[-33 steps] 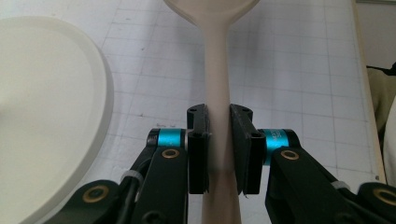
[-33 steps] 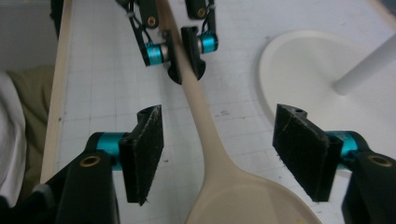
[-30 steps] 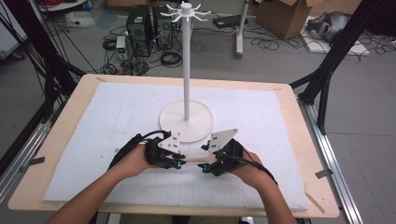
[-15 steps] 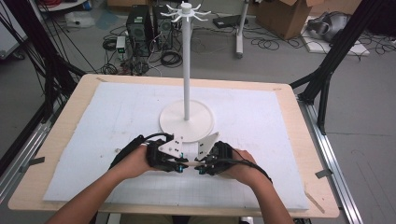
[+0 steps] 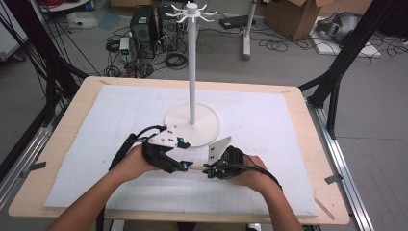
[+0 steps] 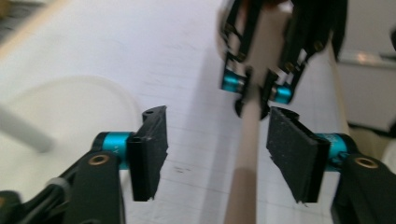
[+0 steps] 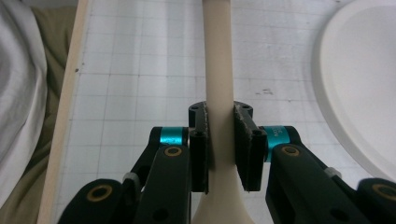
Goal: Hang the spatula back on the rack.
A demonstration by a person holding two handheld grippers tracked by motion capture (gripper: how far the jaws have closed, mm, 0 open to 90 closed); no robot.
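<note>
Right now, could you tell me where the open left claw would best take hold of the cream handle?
On the handle's straight round shaft, just short of the right claw clamping it. Approach end-on, as the left claw already sits, pads either side: the shaft is slim and even there.

Lighting's pretty flat and even from overhead, soft shadows only. The high view is a bit soft and grainy. Left gripper view is smeared with blur, worst at the top and left edge. Right gripper view is sharper, slightly greenish, dimmer at its left.

left gripper [image 5: 184, 166] jaws just spread apart; right gripper [image 5: 208, 171] jaws just clamped tight, facing it.
</note>
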